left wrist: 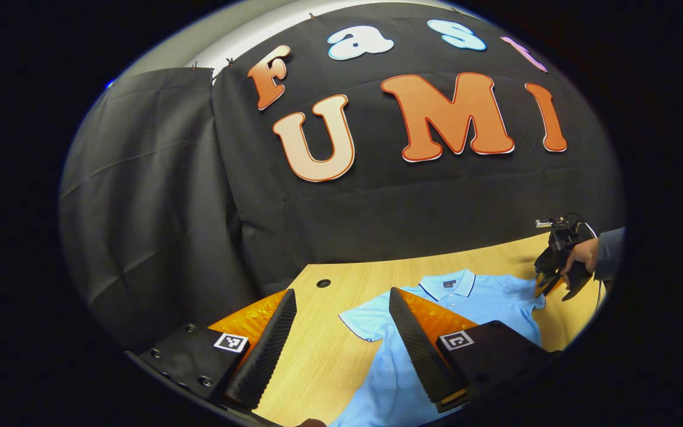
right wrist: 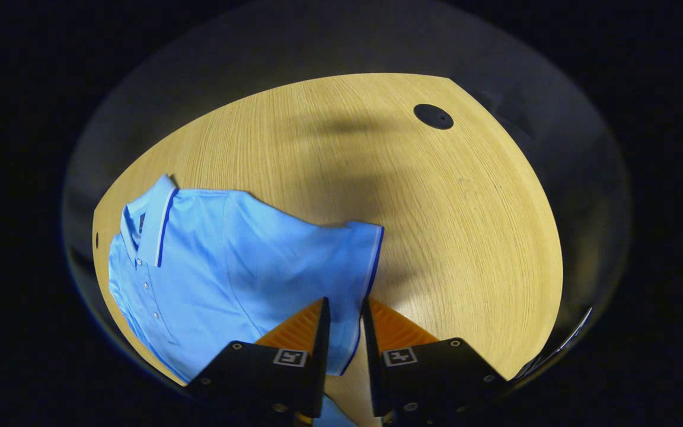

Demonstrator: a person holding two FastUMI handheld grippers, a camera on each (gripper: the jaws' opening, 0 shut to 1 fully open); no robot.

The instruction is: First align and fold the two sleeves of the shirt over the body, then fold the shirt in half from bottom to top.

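Left gripper view: rides low near table (left wrist: pixel 329 356) edge, faces forward across tabletop toward booth wall (left wrist: pixel 199 196), shirt (left wrist: pixel 484 302) a little ahead. Right gripper view: tipped steeply down, close over shirt's sleeve (right wrist: pixel 347 261), table hole (right wrist: pixel 433 116) beyond. Shared: shirt, wooden tabletop.

A shirt (left wrist: pixel 484 299) is laid flat on the table (left wrist: pixel 329 356), with its collar (left wrist: pixel 449 285) turned toward the far wall. In the left gripper view, the left gripper (left wrist: pixel 341 344) is held above the near left part of the table, one finger over the shirt's body. The right gripper (left wrist: pixel 552 284) is seen at the far right, at the shirt's right sleeve (right wrist: pixel 353 267). In the right gripper view, that sleeve's hem lies between the right gripper's fingers (right wrist: pixel 318 338). A round hole (right wrist: pixel 433 116) is set in the table beyond the sleeve.
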